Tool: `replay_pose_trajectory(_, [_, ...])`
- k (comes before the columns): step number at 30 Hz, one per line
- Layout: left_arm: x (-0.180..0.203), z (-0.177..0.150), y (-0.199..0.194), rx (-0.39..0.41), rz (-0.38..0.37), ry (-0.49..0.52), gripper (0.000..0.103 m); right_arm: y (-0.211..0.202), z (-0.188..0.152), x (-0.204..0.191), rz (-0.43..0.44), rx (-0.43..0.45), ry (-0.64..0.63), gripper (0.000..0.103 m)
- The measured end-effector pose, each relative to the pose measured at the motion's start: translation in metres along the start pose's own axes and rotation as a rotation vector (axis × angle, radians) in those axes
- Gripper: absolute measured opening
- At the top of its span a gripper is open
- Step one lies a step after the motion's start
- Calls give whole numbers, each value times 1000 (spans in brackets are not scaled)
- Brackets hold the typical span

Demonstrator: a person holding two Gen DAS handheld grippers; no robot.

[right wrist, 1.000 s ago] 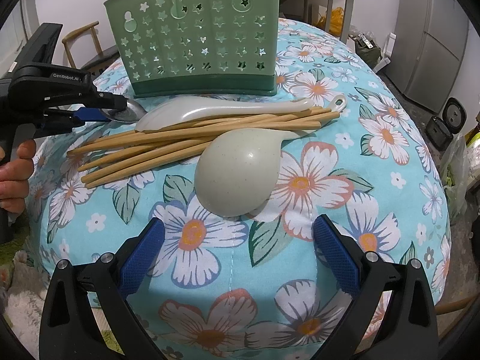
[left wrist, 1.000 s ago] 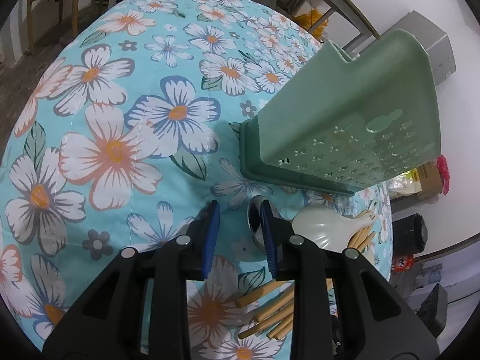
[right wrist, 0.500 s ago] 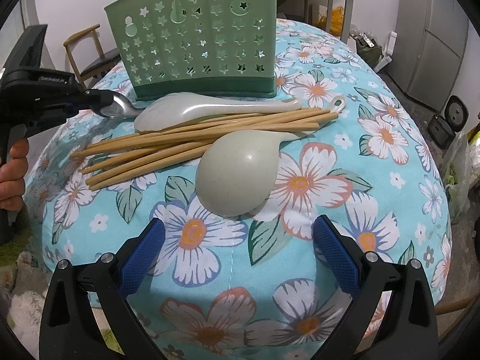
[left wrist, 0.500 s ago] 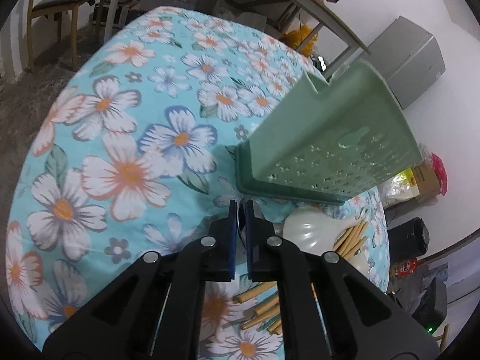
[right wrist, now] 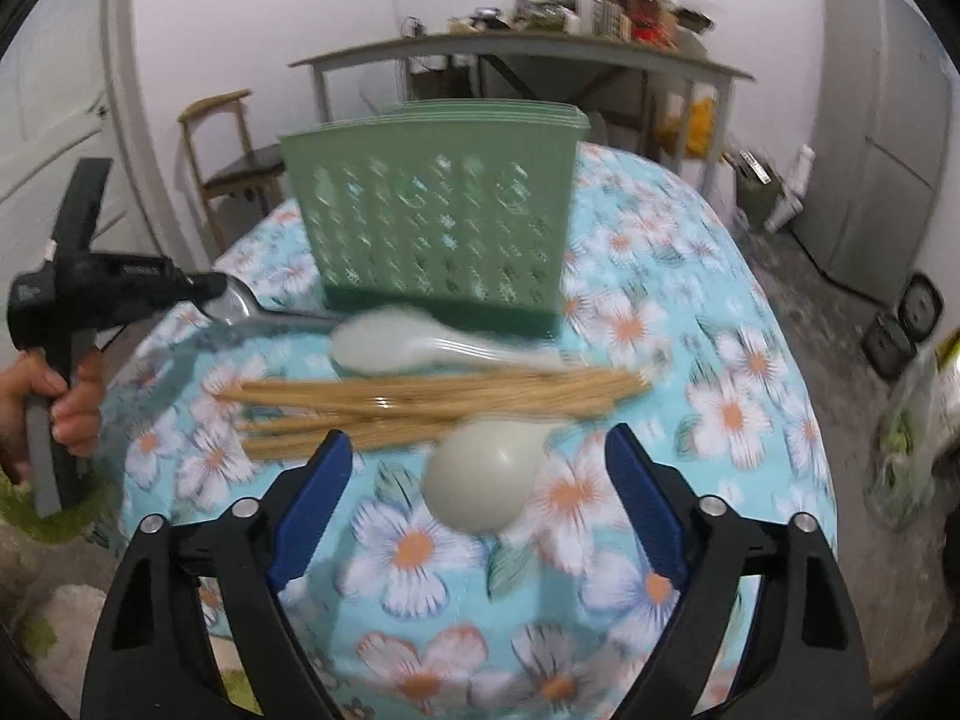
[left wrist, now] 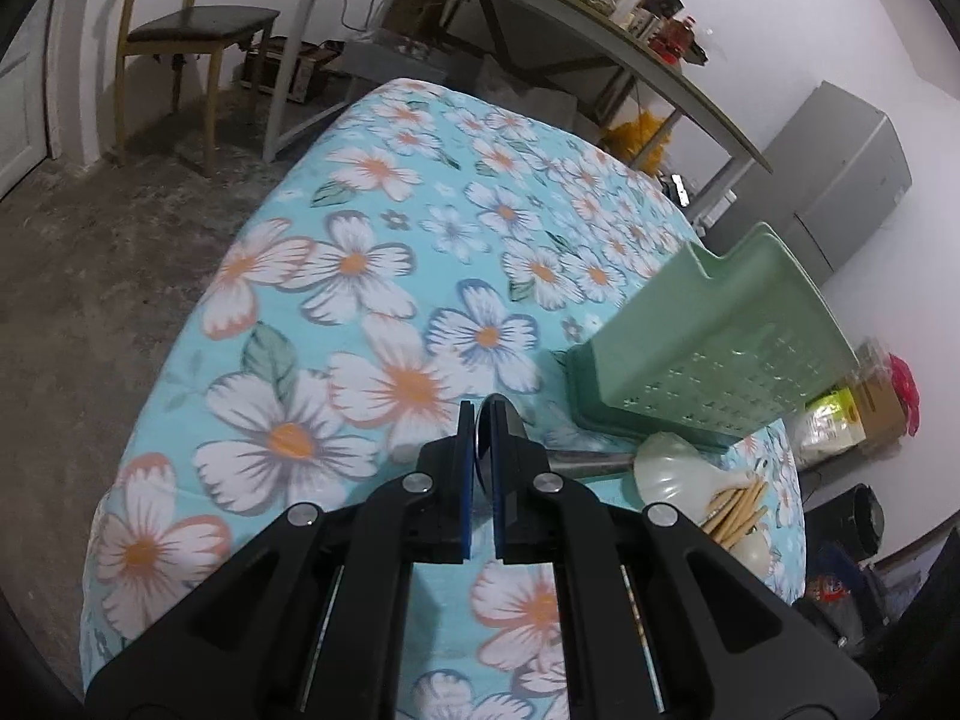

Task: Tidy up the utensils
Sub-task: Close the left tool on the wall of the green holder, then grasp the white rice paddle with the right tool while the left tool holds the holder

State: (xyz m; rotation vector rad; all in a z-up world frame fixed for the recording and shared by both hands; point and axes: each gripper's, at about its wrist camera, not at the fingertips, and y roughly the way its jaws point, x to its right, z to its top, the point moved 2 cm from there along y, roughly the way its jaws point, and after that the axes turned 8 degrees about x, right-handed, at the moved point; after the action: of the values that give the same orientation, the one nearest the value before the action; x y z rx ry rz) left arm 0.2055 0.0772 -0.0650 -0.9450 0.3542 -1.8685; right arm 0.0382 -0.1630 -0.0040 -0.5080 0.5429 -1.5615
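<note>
My left gripper [left wrist: 483, 414] is shut on the bowl of a metal spoon [right wrist: 240, 306], lifted a little off the floral cloth; its handle runs right toward the green perforated utensil holder [right wrist: 432, 222]. The left gripper [right wrist: 210, 291] also shows at the left of the right wrist view, held by a hand. A pale long-handled spoon [right wrist: 396, 345], a bundle of wooden chopsticks [right wrist: 420, 402] and a pale green rice paddle [right wrist: 486, 474] lie in front of the holder. My right gripper [right wrist: 480, 468] hangs above the paddle, jaws closing, wide apart, nothing pressed between them.
The round table wears a turquoise floral cloth [left wrist: 372, 276]. A wooden chair [left wrist: 186, 36] and a cluttered long table [right wrist: 516, 48] stand behind it, a grey cabinet [left wrist: 840, 180] to the right. Bags and small appliances sit on the floor at right.
The left jaws have closed on the metal spoon's bowl and lifted it back from the holder. The right gripper has risen, its view tilting up and blurring, and its jaws have narrowed slightly.
</note>
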Motion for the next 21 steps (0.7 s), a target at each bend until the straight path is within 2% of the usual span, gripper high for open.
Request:
replay_pose_trajectory(6, [-11,-1,-2,16,-3,-19,4,20,25,-35,18,15,-182,70])
replay_pose_trajectory(13, [-15,-1,0,26,-12,-19,4,52,31,-51,-48,-17,-423,56])
replay_pose_trajectory(21, [-17,4,1,46,-28,-15,4,84,25,-60,-63,-107,-659,52])
